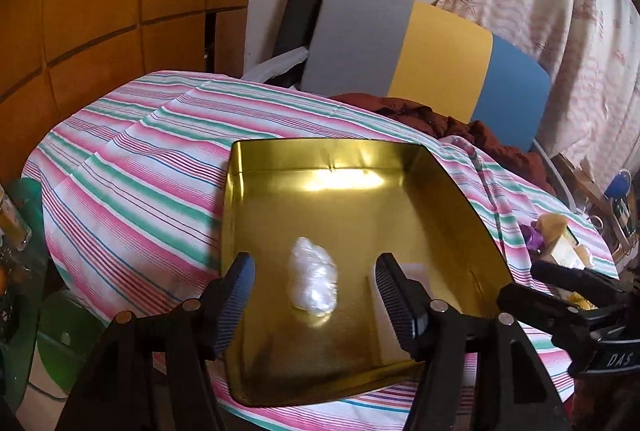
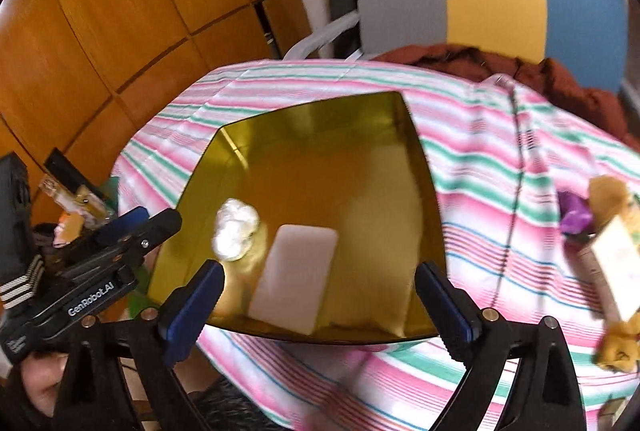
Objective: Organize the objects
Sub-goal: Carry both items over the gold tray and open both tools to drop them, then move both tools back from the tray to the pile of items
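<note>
A gold metal tin lies open on the striped tablecloth. Inside it rest a crumpled clear plastic bundle and a flat white block, whose edge peeks out behind my left gripper's right finger. My left gripper hovers open over the tin's near end, with the bundle between and below its fingers, apart from them. My right gripper is open above the tin's near rim, holding nothing. The left gripper also shows at the tin's left side in the right wrist view.
Loose items lie on the cloth to the right: a purple and yellow bundle and a pale box. A brown garment and a grey, yellow and blue chair back stand behind the table. Wooden panels rise at the left.
</note>
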Demonstrator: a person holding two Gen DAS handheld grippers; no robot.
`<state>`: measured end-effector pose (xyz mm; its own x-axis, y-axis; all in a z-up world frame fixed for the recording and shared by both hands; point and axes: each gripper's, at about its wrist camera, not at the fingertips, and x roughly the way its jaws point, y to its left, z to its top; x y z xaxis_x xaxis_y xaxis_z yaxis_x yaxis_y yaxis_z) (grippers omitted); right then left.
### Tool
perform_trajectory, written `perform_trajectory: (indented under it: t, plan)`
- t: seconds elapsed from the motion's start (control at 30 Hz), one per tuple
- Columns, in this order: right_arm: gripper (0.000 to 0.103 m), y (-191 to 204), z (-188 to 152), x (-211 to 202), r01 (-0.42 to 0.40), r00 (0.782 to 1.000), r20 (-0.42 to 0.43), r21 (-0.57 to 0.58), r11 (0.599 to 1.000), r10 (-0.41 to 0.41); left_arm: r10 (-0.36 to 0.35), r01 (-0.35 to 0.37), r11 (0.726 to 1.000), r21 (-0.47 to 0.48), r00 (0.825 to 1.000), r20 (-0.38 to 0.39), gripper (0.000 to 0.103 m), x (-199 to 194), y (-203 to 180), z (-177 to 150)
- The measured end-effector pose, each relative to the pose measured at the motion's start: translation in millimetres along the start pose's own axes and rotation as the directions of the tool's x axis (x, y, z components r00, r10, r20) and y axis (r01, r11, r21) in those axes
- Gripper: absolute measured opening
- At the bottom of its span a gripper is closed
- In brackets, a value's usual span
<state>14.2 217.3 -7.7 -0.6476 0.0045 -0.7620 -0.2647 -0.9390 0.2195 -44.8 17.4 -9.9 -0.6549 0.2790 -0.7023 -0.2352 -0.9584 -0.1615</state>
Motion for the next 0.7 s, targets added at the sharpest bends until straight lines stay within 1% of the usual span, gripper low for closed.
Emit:
perform_trajectory:
  t: [0.07,0.13,0.3,0.4,0.53,0.7]
  plan:
    - [0.099,0,-1,-7,0.021,1.0,0.019,-0.033,0.999,-0.02,0.0,0.0,1.0,0.009,1.0,-0.003,0.064,-1,-3,-1]
    - [0.101,2,-3,-13,0.063,0.997,0.049,-0.052,0.997,-0.061,0.013,-0.013,1.0,0.011,1.0,0.004,0.064,-4,-7,-2]
    - [0.103,9,-7,-21,0.153,0.983,0.112,-0.097,0.983,-0.142,0.047,-0.047,0.998,0.044,0.999,0.003,0.064,-5,-18,-7]
    - [0.103,6,-9,-25,0.195,0.975,0.131,-0.099,0.976,-0.181,0.04,-0.04,0.997,0.063,0.999,-0.004,0.064,-4,-24,-10]
    - [0.103,-4,-12,-29,0.218,0.969,0.135,-0.081,0.973,-0.206,0.026,-0.025,0.995,0.096,1.0,-0.008,0.064,-5,-32,-13]
    - [0.103,-23,-19,-37,0.245,0.962,0.133,-0.032,0.969,-0.239,0.001,0.001,0.99,0.144,1.0,-0.013,0.064,-6,-46,-16]
